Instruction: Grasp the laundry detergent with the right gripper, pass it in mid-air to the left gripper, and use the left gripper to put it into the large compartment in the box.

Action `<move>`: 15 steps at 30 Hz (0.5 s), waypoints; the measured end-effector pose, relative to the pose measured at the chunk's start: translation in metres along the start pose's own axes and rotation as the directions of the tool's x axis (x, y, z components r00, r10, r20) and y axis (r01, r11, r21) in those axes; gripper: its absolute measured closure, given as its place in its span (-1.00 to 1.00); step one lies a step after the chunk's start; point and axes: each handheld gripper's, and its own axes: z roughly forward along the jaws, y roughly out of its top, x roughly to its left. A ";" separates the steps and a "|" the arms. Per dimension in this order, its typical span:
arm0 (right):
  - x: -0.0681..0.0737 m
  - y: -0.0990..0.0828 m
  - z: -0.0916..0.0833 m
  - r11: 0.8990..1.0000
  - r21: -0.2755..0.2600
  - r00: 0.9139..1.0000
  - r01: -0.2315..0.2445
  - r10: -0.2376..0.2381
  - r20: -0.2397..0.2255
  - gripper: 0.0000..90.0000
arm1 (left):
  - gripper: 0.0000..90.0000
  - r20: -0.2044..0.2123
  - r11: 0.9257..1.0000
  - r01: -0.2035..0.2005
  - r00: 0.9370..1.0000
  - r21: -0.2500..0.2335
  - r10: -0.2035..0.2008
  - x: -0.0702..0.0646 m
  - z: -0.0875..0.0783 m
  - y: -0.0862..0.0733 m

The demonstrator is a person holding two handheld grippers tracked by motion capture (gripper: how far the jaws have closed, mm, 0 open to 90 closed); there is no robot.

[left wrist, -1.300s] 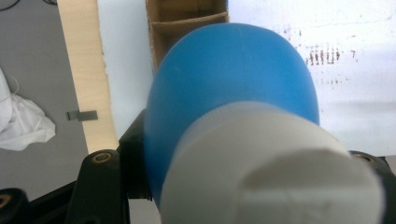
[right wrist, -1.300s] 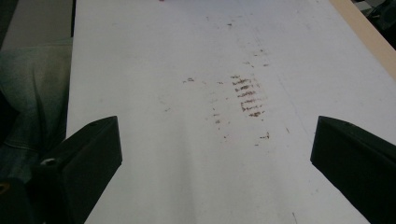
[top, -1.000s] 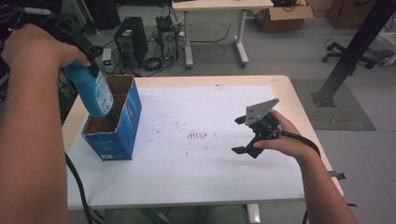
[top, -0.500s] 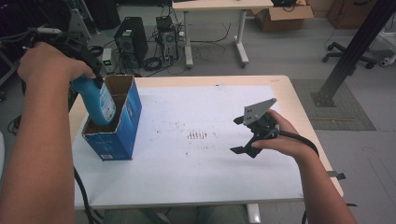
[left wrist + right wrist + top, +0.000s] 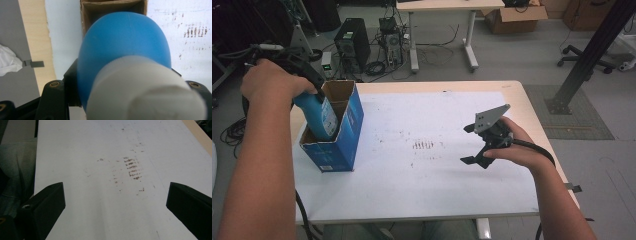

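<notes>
High view first, from the biggest thing down: the tabletop (image 5: pixel 512 95) carries a white sheet with a patch of brown marks (image 5: pixel 424 145) near its middle, and at its left end stands an open blue cardboard box (image 5: pixel 343 131), upright, flaps up. My left tool (image 5: pixel 309 80) is clamped on a blue bottle (image 5: pixel 319 115) with a white cap, and I have the bottle tilted, its lower part already down inside the box mouth while the upper part sticks out above the rim. In the left gripper view the bottle's blue shoulder (image 5: pixel 125 42) and white cap (image 5: pixel 147 90) sit right in front of the lens, pinched between my black jaws, with the brown inside of the box (image 5: pixel 112 7) beyond.

My right tool (image 5: pixel 484 145) rests low over the sheet at the right, well apart from the box, jaws spread wide with nothing between them.

I judge this as the placing step, about halfway in. Next I should lower the bottle until its base meets the box floor, keeping it clear of the box wall, then spread the jaws and lift straight out. The box may shift, since nothing steadies it.
</notes>
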 end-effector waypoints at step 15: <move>-0.002 0.001 0.008 1.000 -0.004 1.000 -0.004 0.003 -0.016 -0.95 | -0.15 -0.006 0.999 -0.005 1.000 0.031 0.005 0.001 0.044 -0.001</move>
